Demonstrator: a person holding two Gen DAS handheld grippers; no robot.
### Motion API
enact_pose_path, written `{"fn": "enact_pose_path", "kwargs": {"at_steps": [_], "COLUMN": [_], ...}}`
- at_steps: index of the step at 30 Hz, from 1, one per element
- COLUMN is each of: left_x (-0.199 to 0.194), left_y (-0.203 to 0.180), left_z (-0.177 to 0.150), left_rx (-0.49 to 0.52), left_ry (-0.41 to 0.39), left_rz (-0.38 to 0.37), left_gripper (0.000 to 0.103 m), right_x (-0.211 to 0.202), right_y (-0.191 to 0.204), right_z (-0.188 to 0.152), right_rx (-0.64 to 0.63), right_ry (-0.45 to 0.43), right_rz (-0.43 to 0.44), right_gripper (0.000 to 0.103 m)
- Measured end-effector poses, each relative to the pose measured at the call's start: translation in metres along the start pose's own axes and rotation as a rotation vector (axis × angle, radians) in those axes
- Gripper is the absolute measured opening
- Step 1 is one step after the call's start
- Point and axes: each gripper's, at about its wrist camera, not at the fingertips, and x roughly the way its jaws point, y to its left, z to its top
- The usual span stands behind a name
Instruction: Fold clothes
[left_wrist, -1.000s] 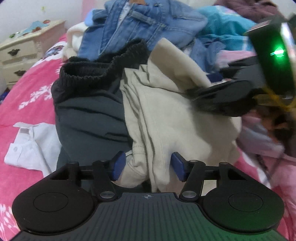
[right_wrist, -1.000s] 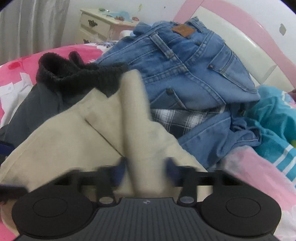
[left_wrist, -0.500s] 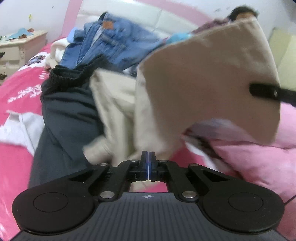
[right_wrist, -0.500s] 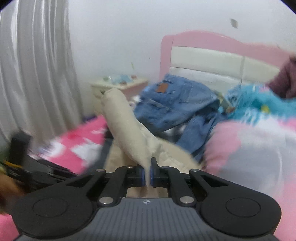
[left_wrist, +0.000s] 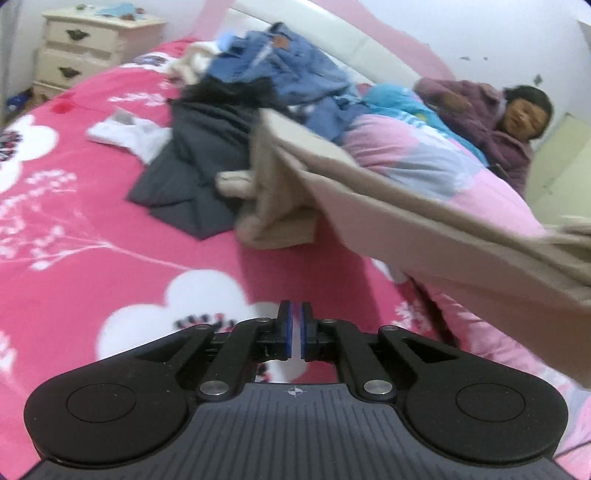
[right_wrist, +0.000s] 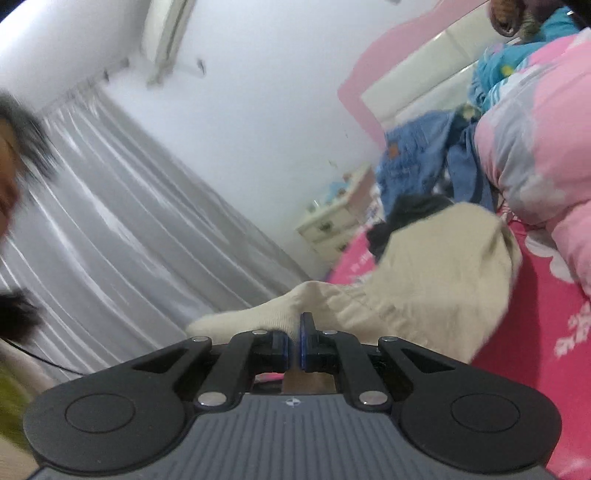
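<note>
A beige garment (left_wrist: 406, 229) stretches from the clothes pile out to the right, lifted off the pink floral bedspread (left_wrist: 92, 258). My right gripper (right_wrist: 293, 325) is shut on a ribbed edge of this beige garment (right_wrist: 436, 280), and the view is tilted. Low over the bedspread, my left gripper (left_wrist: 294, 314) is shut with nothing between its pads. It is well back from the pile. The pile holds blue jeans (left_wrist: 291, 62), a dark grey garment (left_wrist: 199, 162) and a white shirt (left_wrist: 129, 134).
A person (left_wrist: 491, 122) in a purple top lies at the far right beside a pink quilt (left_wrist: 424, 158). A cream nightstand (left_wrist: 88, 40) stands at the back left. Grey curtains (right_wrist: 129, 221) hang along the wall. The pink headboard (right_wrist: 365, 85) is behind the pile.
Both grippers closed from open. The right one rose and rolled, pulling the beige garment out of the pile. The left one drew back over the bedspread, and the cloth is no longer at its pads.
</note>
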Motion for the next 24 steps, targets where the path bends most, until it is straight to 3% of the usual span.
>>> {"fn": "enact_pose_path", "kwargs": {"at_steps": [3,5,6,8,10,12,15,16,17,20,24], "left_x": [-0.005,-0.001,0.002,0.012,0.021,0.030,0.050,0.056,0.063,0.069,0.073], "left_y": [-0.001,-0.002,-0.003,-0.004,-0.005,-0.006,-0.006,-0.006,-0.005,-0.003,0.013], "left_z": [0.002,0.001,0.001,-0.001,-0.003,-0.005,-0.005,-0.005,-0.004,-0.009,-0.013], "left_rx": [0.028,0.044,0.047,0.039,0.025,0.016,0.020,0.021,0.019,0.017,-0.025], "left_ry": [-0.004,-0.006,-0.007,0.007,0.028,0.053,0.081,0.088,0.097,0.105,0.123], "left_rz": [0.039,0.070,0.084,0.099,0.104,0.099,0.100,0.104,0.113,0.158,0.197], "left_gripper": [0.022,0.034,0.038,0.046,0.050,0.054,0.056,0.056,0.057,0.057,0.057], "right_x": [-0.049,-0.072,-0.080,-0.079,-0.074,-0.067,-0.049,-0.035,-0.010,0.078,0.228], "right_y": [0.019,0.024,0.024,0.016,0.008,0.010,0.014,0.011,0.005,-0.020,-0.054], "right_z": [0.001,-0.009,-0.016,-0.030,-0.043,-0.042,-0.027,-0.020,-0.013,-0.001,-0.021], "right_rx": [-0.014,-0.007,0.000,0.019,0.040,0.024,-0.034,-0.080,-0.134,-0.300,-0.657], "right_ry": [-0.074,-0.048,-0.012,0.134,0.279,0.282,0.221,0.200,0.199,0.240,0.327], "right_rz": [-0.034,-0.135,-0.216,-0.434,-0.612,-0.612,-0.554,-0.534,-0.524,-0.535,-0.560], "right_gripper": [0.007,0.011,0.012,0.038,0.038,0.038,0.062,0.071,0.073,0.073,0.073]}}
